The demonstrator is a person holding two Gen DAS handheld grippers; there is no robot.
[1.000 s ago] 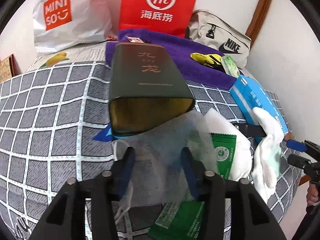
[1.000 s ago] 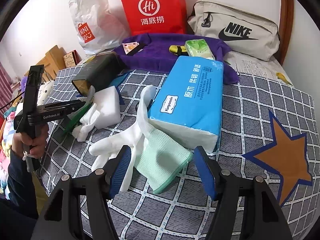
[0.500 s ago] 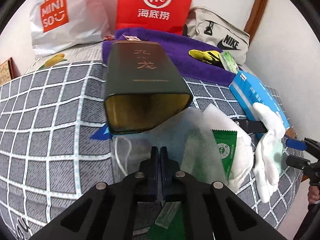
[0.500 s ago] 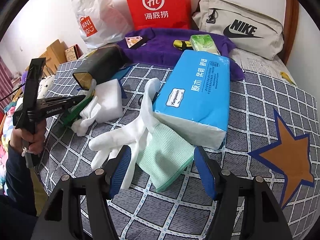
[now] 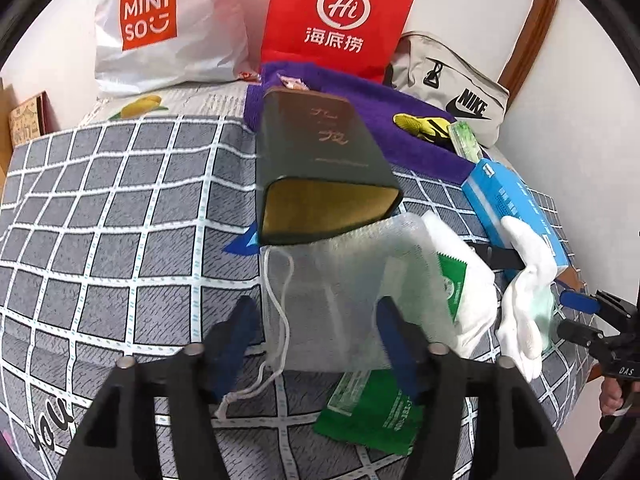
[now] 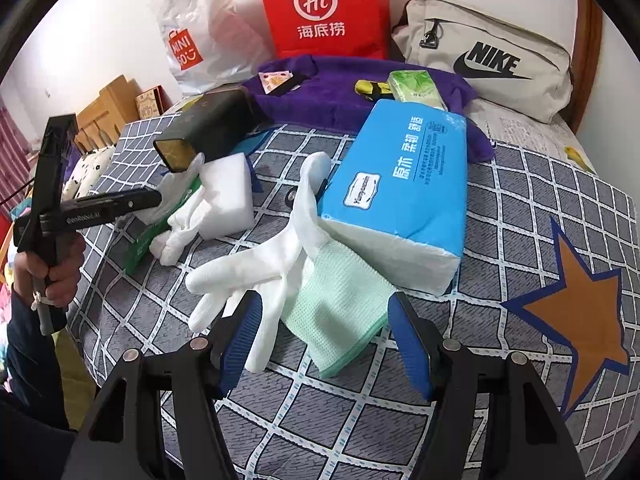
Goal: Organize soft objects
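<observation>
Jaws apart before MINISO bag (image 5: 160, 24)

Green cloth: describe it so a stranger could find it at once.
Start at the big blue tissue pack on the checked bedspread. At its near end lies the green cloth, partly under a white glove. It alone is pale mint with a waffle weave.

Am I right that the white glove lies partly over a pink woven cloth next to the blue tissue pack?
Not quite: the cloth under the white glove is pale green, not pink, as the right wrist view shows. It does lie beside the blue tissue pack.
</observation>
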